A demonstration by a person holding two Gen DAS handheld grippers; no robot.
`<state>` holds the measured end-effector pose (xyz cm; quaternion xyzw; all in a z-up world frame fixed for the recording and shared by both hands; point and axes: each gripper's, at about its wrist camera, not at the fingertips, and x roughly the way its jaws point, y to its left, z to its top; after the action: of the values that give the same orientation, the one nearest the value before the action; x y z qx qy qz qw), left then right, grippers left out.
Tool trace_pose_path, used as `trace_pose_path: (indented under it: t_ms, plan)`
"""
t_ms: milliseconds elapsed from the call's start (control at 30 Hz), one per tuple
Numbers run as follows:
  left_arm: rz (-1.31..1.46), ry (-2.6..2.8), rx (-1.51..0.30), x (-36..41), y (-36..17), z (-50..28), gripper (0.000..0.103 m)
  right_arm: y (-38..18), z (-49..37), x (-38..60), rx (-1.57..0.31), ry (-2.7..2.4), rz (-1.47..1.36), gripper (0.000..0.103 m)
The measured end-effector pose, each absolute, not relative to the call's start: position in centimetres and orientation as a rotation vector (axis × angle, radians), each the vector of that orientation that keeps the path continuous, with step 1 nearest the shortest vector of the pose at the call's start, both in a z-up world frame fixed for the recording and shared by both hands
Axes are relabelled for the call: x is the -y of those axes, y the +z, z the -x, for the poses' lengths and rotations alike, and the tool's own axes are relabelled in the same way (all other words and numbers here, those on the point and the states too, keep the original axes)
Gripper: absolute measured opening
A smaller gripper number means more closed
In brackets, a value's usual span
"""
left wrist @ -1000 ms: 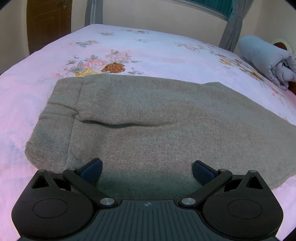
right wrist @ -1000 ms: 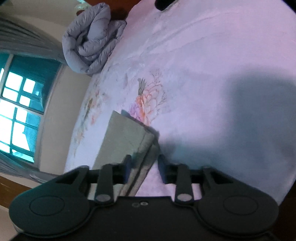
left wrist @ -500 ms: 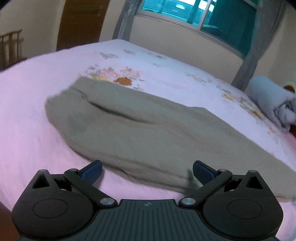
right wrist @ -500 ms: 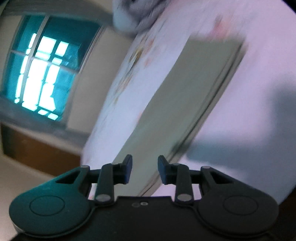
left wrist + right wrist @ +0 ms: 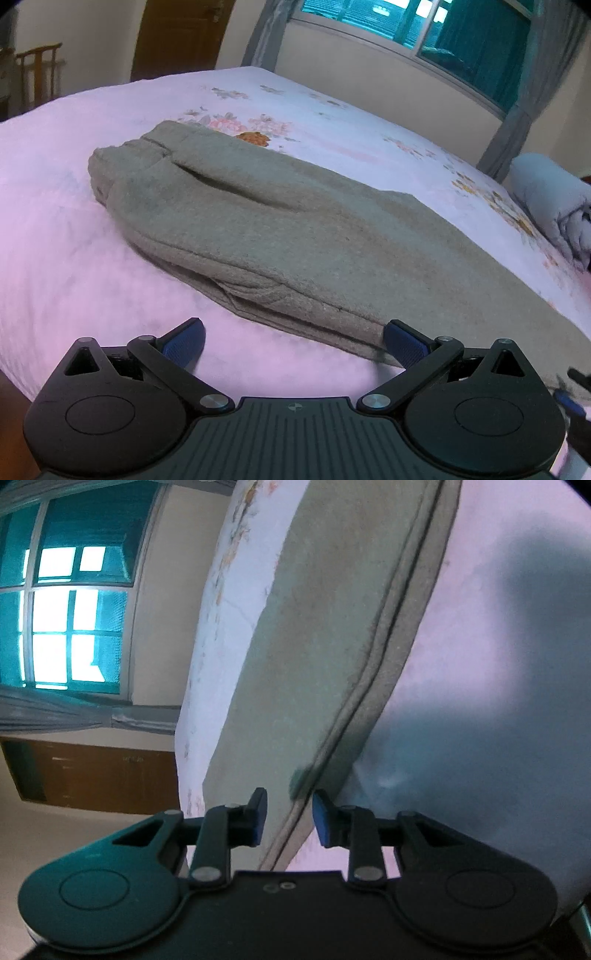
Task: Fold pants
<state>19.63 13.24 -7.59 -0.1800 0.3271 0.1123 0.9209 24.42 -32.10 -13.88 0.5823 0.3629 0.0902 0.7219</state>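
We see the pants lying folded lengthwise on the bed, waistband end at the far left, layered edge facing us. Our left tongs are spread wide and empty, hovering just off the near edge; the right pad sits beside the fabric, contact unclear. Our right tongs are rolled sideways, jaws narrow and just closing a bit, the layered pants edge running between the pads without being pinched. A rolled duvet sits at the far right.
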Motion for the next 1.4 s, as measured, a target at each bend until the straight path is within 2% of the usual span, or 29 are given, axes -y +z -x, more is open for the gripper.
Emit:
trace_pose_path:
  t_ms: [67,100,267,400,500,533,567,700,800,867,933,967,1000,1033,1067,1267,1400]
  plan:
    - [0.362,0.226,-0.677,-13.1,-7.7,-19.7,0.103,-14.2,-24.8,31.9,-0.804,0.191,-1.290,0.014]
    - [0.365,0.225,-0.679,-13.2,-7.6,-19.7,0.103,-14.1,-25.0,32.0,-0.812,0.179,-1.279,0.000]
    - [0.373,0.218,-0.677,-13.3,-7.7,-19.6,0.103,-11.6,-23.6,31.6,-0.747,0.226,-1.206,0.000]
    - [0.369,0.219,-0.682,-13.3,-7.7,-19.8,0.103,-14.0,-23.9,31.5,-0.828,0.162,-1.189,0.000]
    - [0.366,0.212,-0.683,-13.3,-7.6,-19.7,0.103,-15.1,-23.8,31.7,-0.821,0.170,-1.220,0.000]
    - [0.371,0.213,-0.678,-13.4,-7.6,-19.6,0.103,-14.7,-23.5,31.8,-0.808,0.178,-1.229,0.010]
    - [0.376,0.217,-0.673,-13.5,-7.5,-19.4,0.103,-14.1,-22.9,32.1,-0.790,0.180,-1.226,0.014]
    - [0.366,0.212,-0.662,-13.2,-7.4,-19.4,0.103,-12.0,-21.1,35.3,-0.678,0.150,-1.167,0.015]
    - [0.341,0.207,-0.675,-12.5,-7.4,-19.9,0.103,-12.5,-21.2,39.1,-0.646,0.062,-1.226,0.016]
    - [0.327,0.197,-0.682,-12.2,-7.3,-20.1,0.103,-13.2,-21.8,40.3,-0.628,0.067,-1.238,0.015]
    - [0.335,0.197,-0.678,-12.4,-7.1,-20.0,0.103,-14.3,-22.6,41.2,-0.681,-0.035,-1.257,0.000]
    - [0.342,0.196,-0.670,-12.7,-6.9,-20.0,0.103,-14.8,-22.8,41.4,-0.709,-0.059,-1.300,0.000]
    - [0.338,0.207,-0.658,-13.1,-6.6,-19.8,0.103,-14.5,-22.7,41.5,-0.712,-0.056,-1.304,0.004]
    - [0.327,0.220,-0.644,-13.5,-6.3,-19.7,0.103,-13.2,-22.5,40.9,-0.693,-0.048,-1.232,0.014]
    - [0.314,0.233,-0.626,-14.2,-6.0,-19.5,0.103,-12.0,-22.4,40.3,-0.666,-0.013,-1.172,0.017]
    - [0.340,0.387,-0.572,-21.2,-4.1,-19.3,0.103,-6.1,-29.8,33.2,-0.678,0.442,-0.915,0.024]
    - [0.417,0.468,-0.606,-26.1,-4.5,-20.1,0.103,-3.7,-38.5,24.9,-0.789,0.668,-0.680,0.029]
